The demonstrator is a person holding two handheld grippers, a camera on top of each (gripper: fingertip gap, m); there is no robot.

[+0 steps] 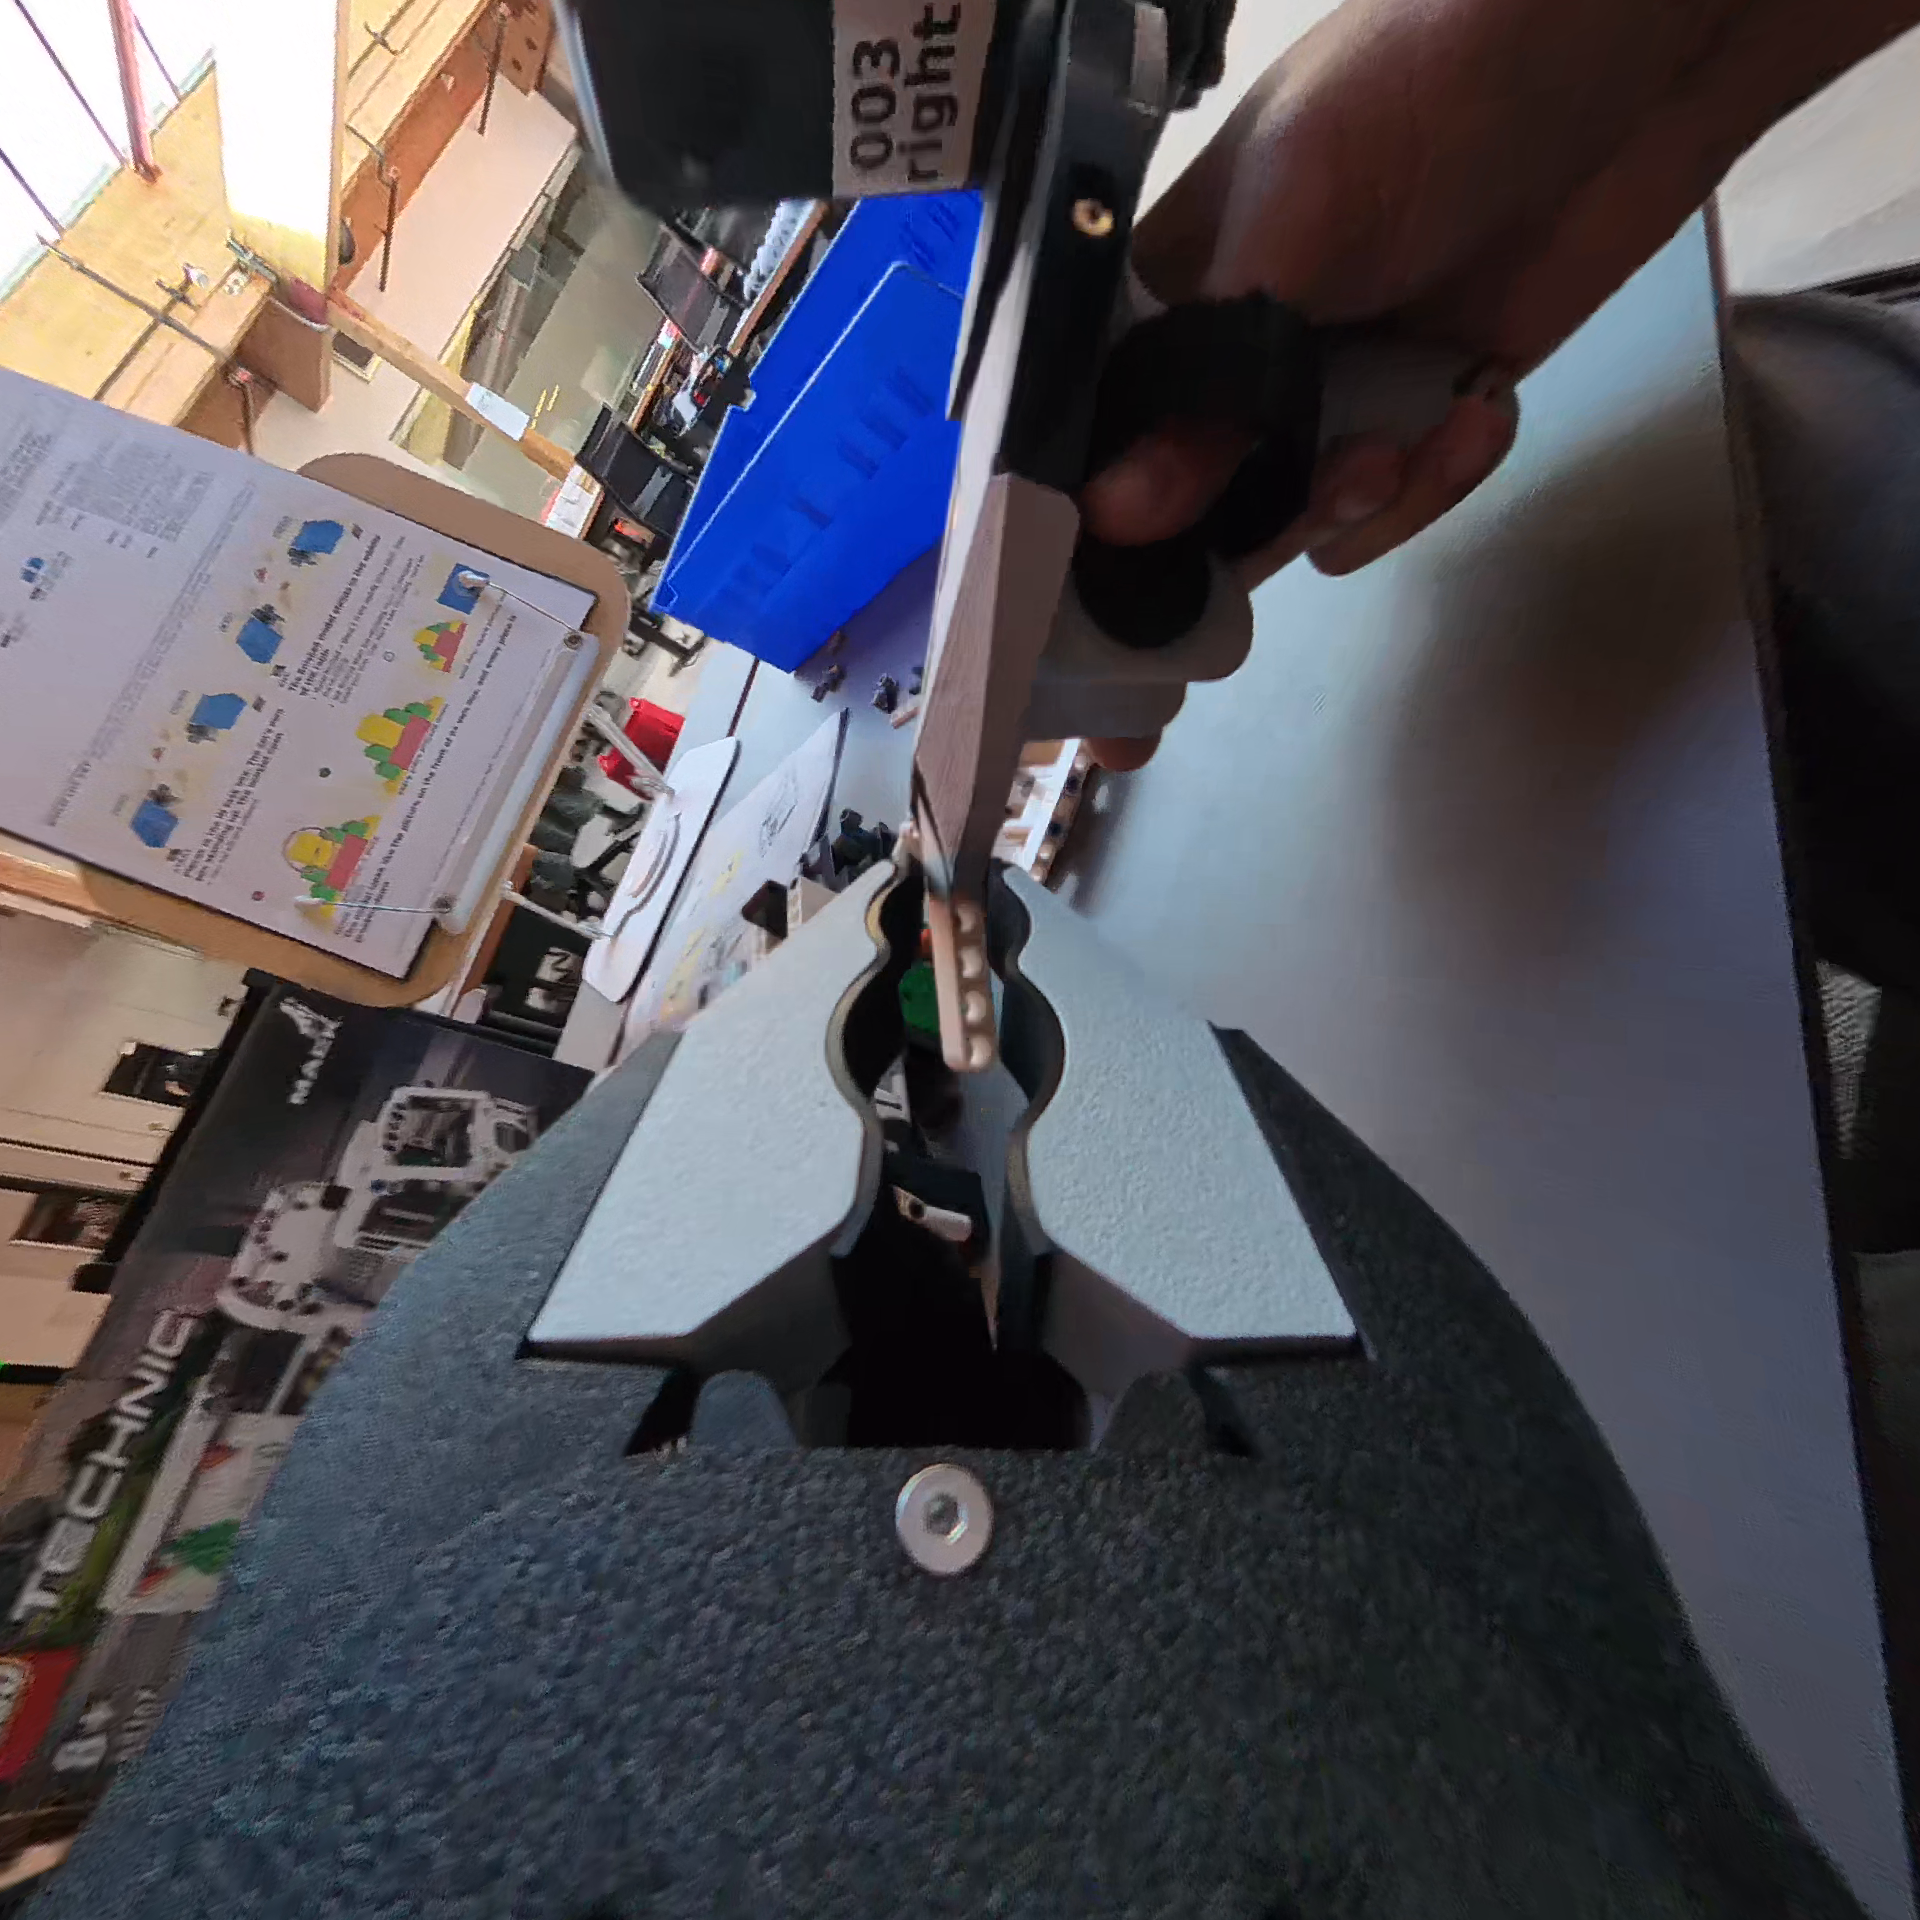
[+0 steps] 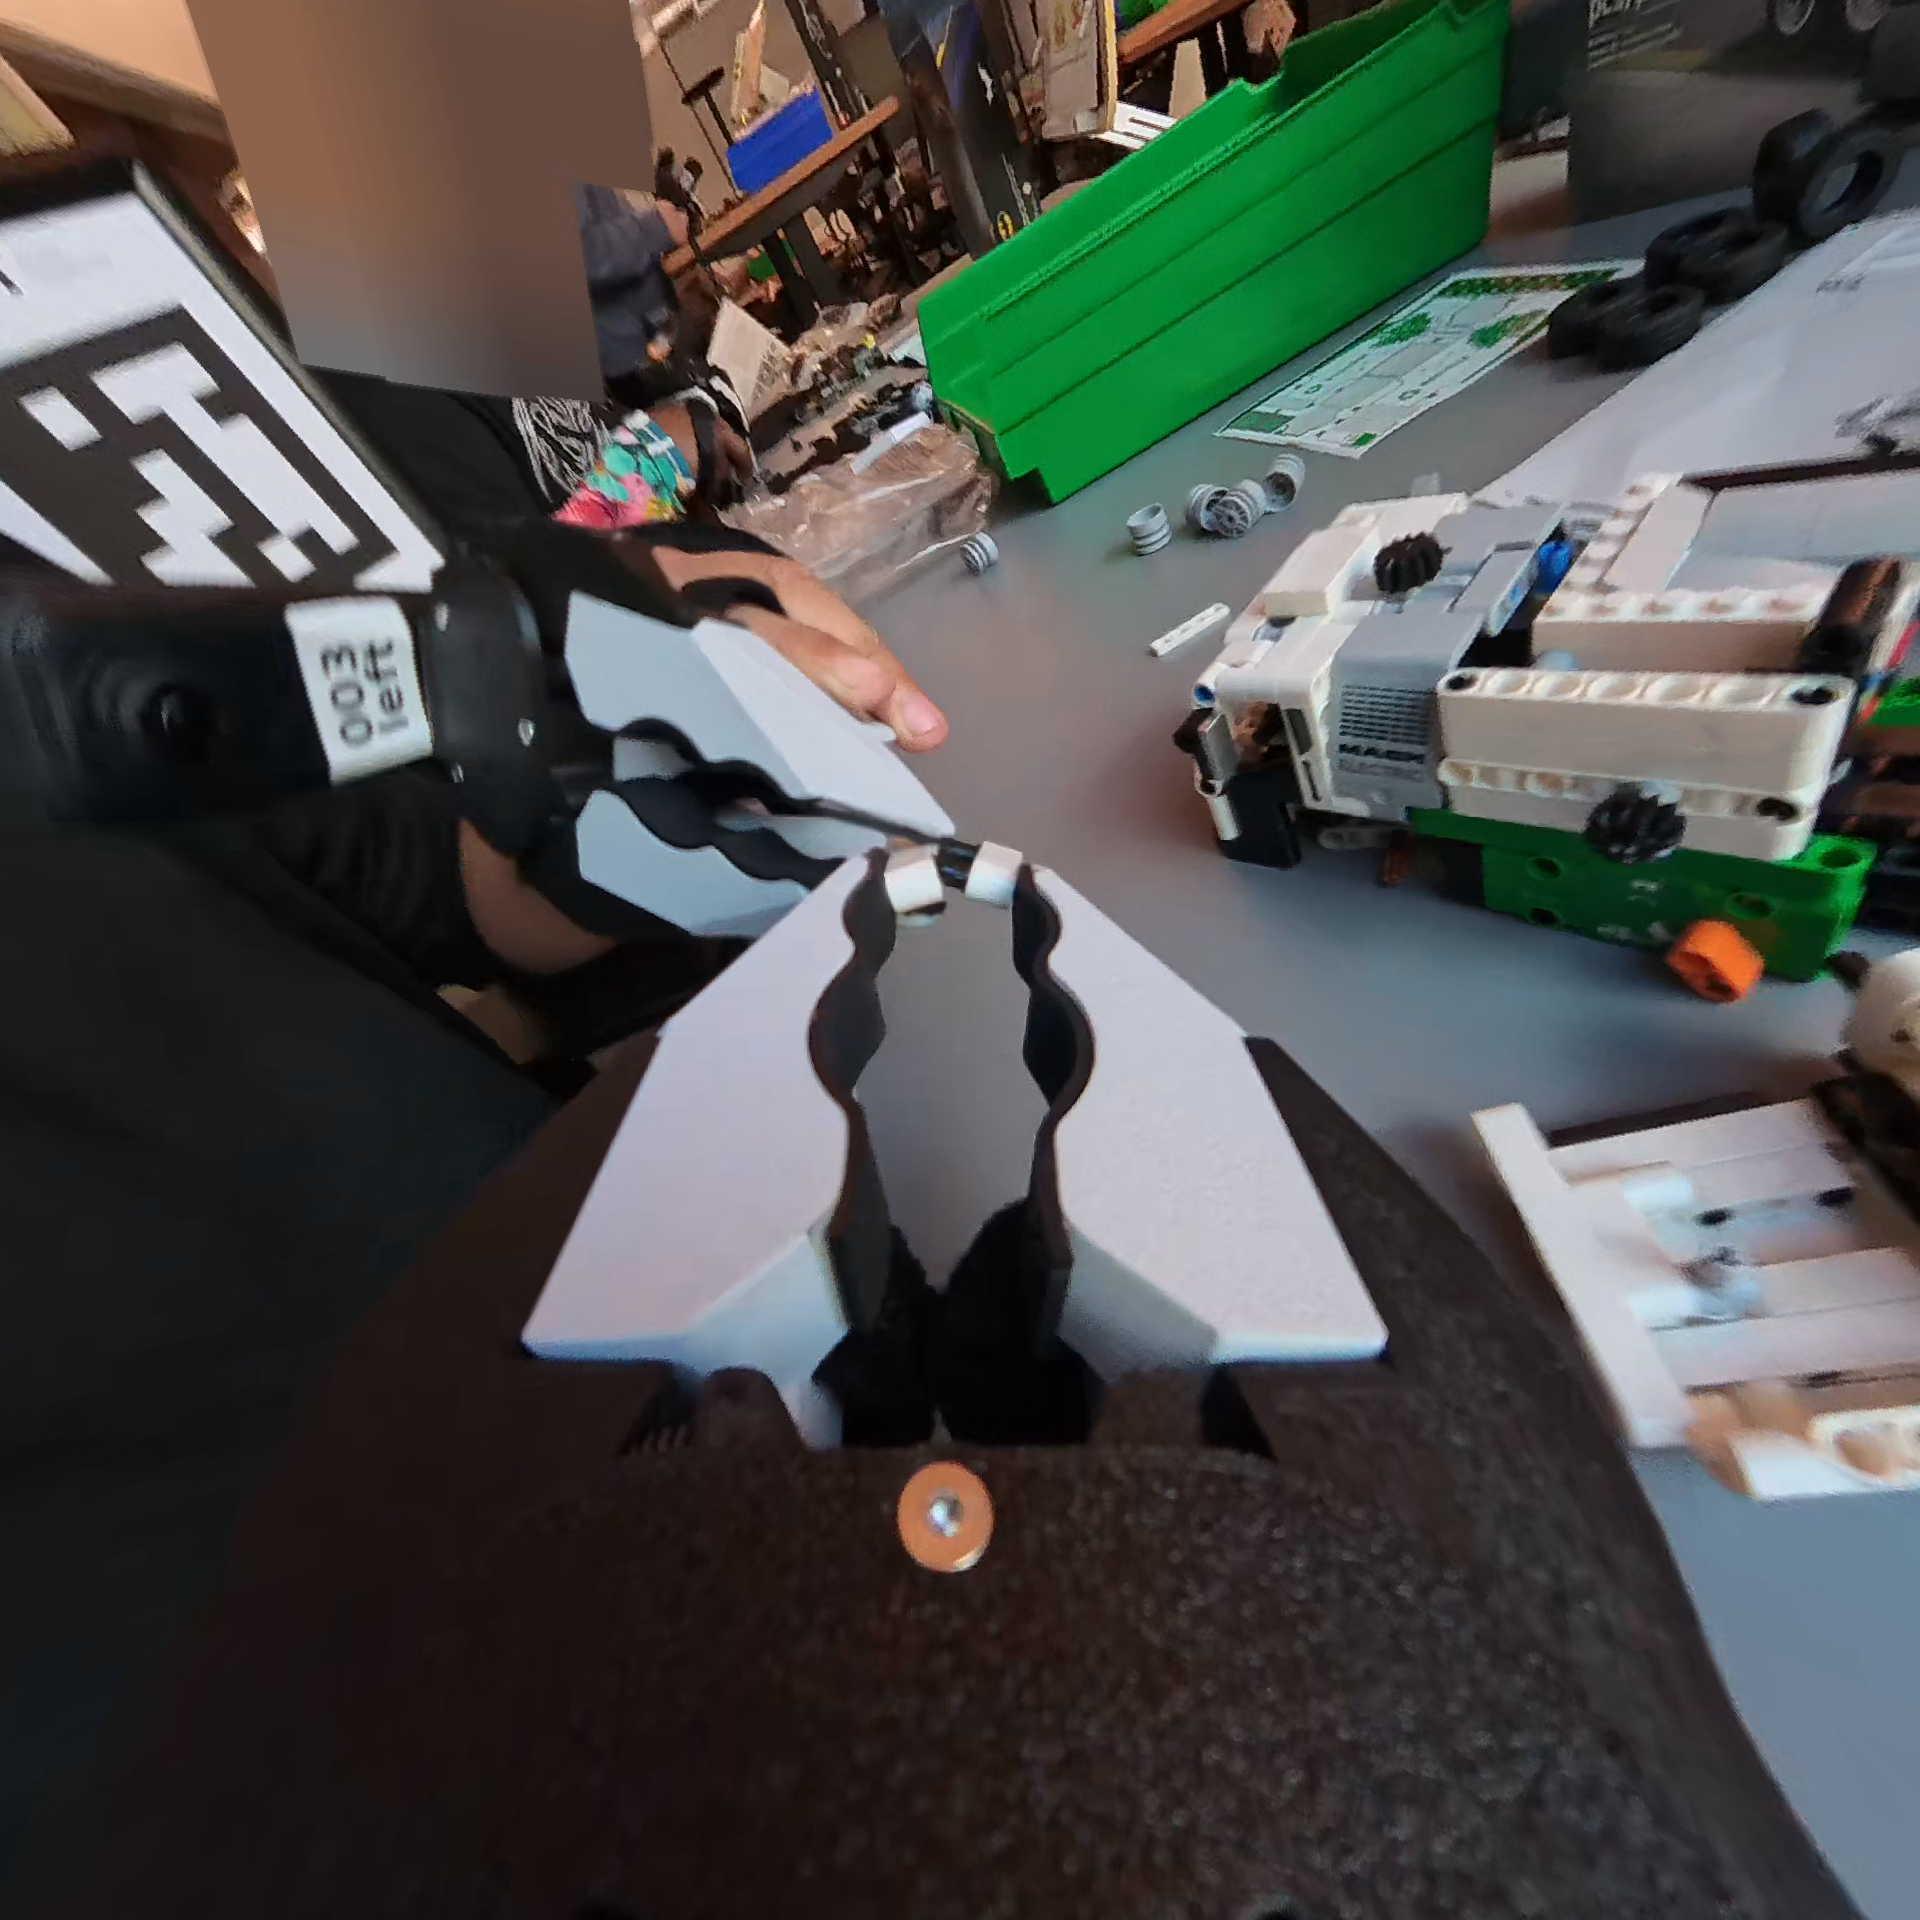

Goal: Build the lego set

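Blue bin (image 1: 831, 436) behind; green bin (image 2: 1226, 281); clear bags (image 2: 873, 509), perhaps plastic.

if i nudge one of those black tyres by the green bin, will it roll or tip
The black tyres look round and wide, so one standing upright would probably roll. They appear soft rubber, likely grippy, not slippery. Lying flat, one should just slide and is unlikely to tip.

The two grippers meet tip to tip, so nothing fits between them. To the right, the truck (image 2: 1538, 727) and a white panel (image 2: 1704, 1288) block the way. The grey table (image 2: 1049, 665) between the truck and the green bin (image 2: 1226, 270) is mostly open, with small wheels (image 2: 1226, 509) on it.
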